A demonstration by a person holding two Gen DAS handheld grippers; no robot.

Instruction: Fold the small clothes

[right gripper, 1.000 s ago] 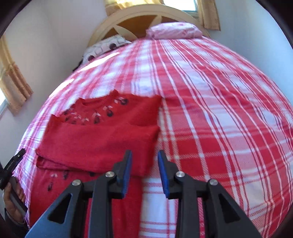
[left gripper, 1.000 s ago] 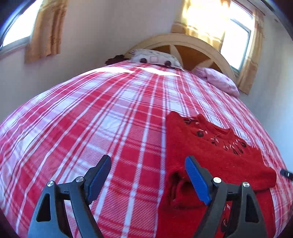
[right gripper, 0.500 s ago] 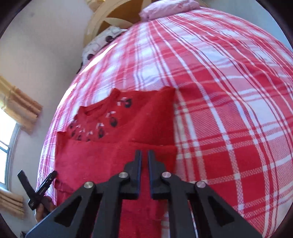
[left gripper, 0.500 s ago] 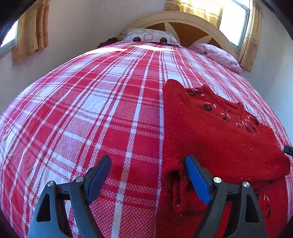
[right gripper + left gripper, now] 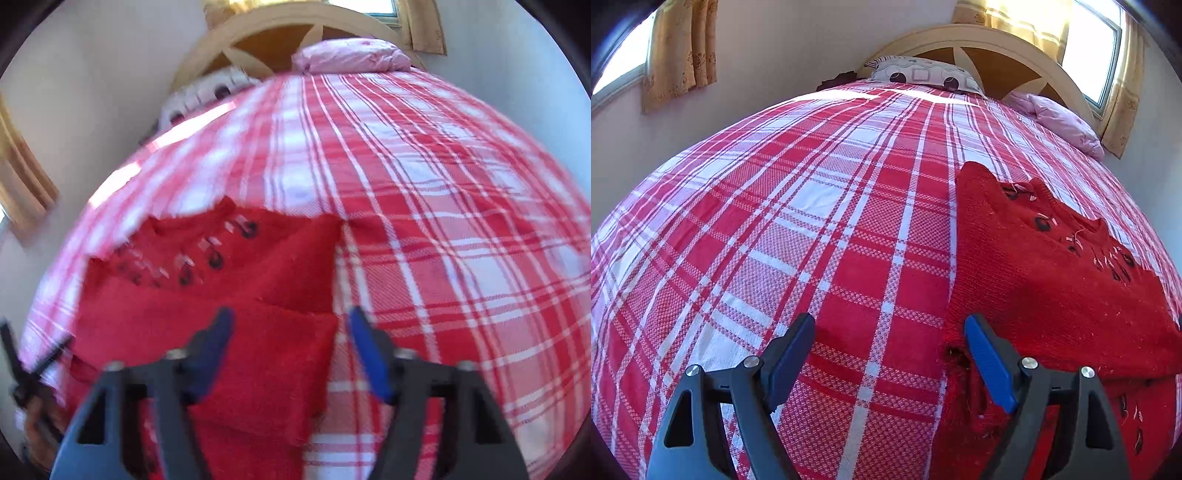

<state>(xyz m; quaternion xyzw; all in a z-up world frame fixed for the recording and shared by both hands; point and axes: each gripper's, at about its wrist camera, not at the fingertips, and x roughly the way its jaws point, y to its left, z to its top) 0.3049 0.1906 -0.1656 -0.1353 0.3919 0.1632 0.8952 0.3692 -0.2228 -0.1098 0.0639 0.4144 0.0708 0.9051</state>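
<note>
A red sweater [image 5: 1049,280] lies flat on the plaid bedspread [image 5: 820,236], its neckline with dark and pale stitching toward the headboard [image 5: 993,48]; one sleeve is folded across the body, so a doubled band of knit runs from side to side. The left gripper [image 5: 890,354] hangs just over the bed with its jaws spread wide and nothing between them but bare plaid; its blue pad on the sweater's side sits at the garment's edge, by the dark opening of the folded sleeve; I cannot tell whether it touches the wool. The right gripper [image 5: 288,343] is over the opposite edge; its jaws are opening, and the corner of the folded sleeve lies in the gap, though the pads do not press on it; that view is blurred. Two pillows rest by the headboard, a patterned one [image 5: 923,74] and a pink one [image 5: 1060,122]; curtains [image 5: 679,48] hang at the windows.
</note>
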